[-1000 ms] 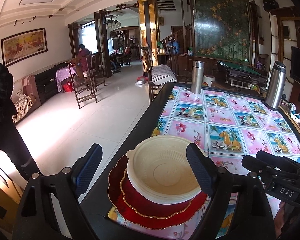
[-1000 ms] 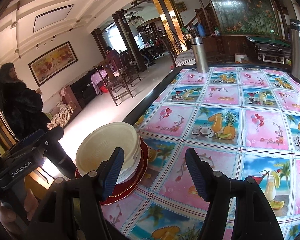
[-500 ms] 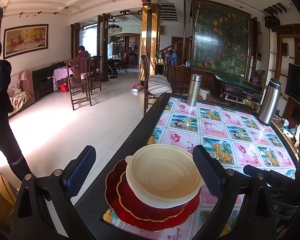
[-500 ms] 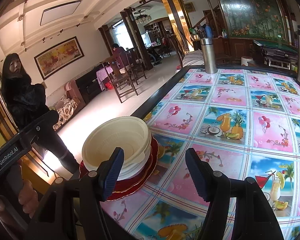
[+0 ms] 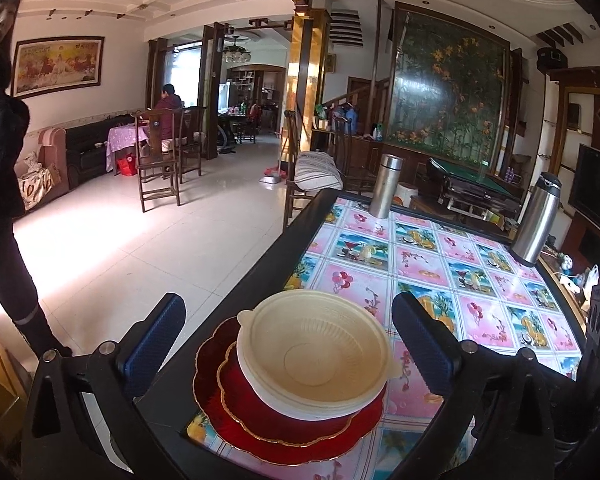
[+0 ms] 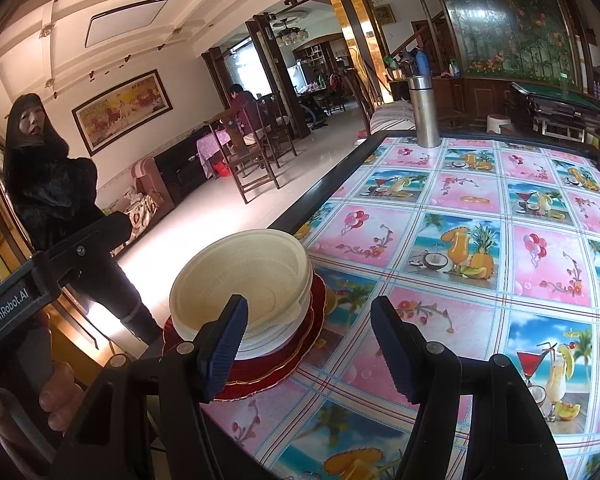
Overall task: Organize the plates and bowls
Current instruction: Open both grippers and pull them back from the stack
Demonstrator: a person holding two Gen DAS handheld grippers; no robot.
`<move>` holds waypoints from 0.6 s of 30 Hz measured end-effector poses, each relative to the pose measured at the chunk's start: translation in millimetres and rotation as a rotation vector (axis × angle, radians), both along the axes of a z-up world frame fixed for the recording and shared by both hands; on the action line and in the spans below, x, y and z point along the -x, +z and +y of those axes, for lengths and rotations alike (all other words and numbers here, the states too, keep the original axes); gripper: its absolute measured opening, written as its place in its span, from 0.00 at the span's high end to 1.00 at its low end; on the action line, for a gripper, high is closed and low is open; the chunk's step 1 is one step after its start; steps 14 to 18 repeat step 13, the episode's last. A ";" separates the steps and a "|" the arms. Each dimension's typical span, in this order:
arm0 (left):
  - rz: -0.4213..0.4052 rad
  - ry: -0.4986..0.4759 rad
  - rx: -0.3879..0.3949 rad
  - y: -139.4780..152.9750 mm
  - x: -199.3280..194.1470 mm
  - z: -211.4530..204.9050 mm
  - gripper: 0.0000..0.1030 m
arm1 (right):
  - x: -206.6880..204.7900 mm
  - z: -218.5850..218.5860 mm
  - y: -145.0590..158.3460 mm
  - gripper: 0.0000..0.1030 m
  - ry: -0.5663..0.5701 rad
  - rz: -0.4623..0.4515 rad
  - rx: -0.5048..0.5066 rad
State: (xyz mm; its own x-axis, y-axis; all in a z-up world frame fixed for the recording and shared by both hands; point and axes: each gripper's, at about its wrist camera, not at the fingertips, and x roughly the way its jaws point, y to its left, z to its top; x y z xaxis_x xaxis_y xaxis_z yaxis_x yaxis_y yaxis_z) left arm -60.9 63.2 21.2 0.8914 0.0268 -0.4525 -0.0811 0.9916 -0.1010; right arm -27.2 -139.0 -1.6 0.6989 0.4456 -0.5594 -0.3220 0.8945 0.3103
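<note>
The left gripper (image 5: 288, 336) has its jaws opening wide either side of the cream bowls (image 5: 314, 354), pads clear of the rim. The right gripper (image 6: 306, 346) jaws stand spread, empty. The bowls sit on red plates (image 5: 284, 424) at lower centre, near the bench (image 5: 420, 264) edge. Best to withdraw straight back, so no pad clips the stack.

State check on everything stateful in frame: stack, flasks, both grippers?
Cream bowls: nested, upright, on the red plates.
Red plates: stacked at the table corner.
Short steel flask: upright, lid on.
Tall steel flask: upright, capped.
Left gripper: jaws opening, pads clear of the bowls.
Right gripper: open, empty.
</note>
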 end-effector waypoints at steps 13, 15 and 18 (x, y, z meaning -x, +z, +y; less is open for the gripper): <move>0.083 -0.051 0.029 -14.0 -6.5 -9.7 0.00 | -3.6 -3.6 -0.2 0.35 -0.022 0.011 -0.026; 0.083 -0.051 0.029 -14.0 -6.5 -9.7 0.00 | -3.6 -3.6 -0.2 0.35 -0.022 0.011 -0.026; 0.083 -0.051 0.029 -14.0 -6.5 -9.7 0.00 | -3.6 -3.6 -0.2 0.35 -0.022 0.011 -0.026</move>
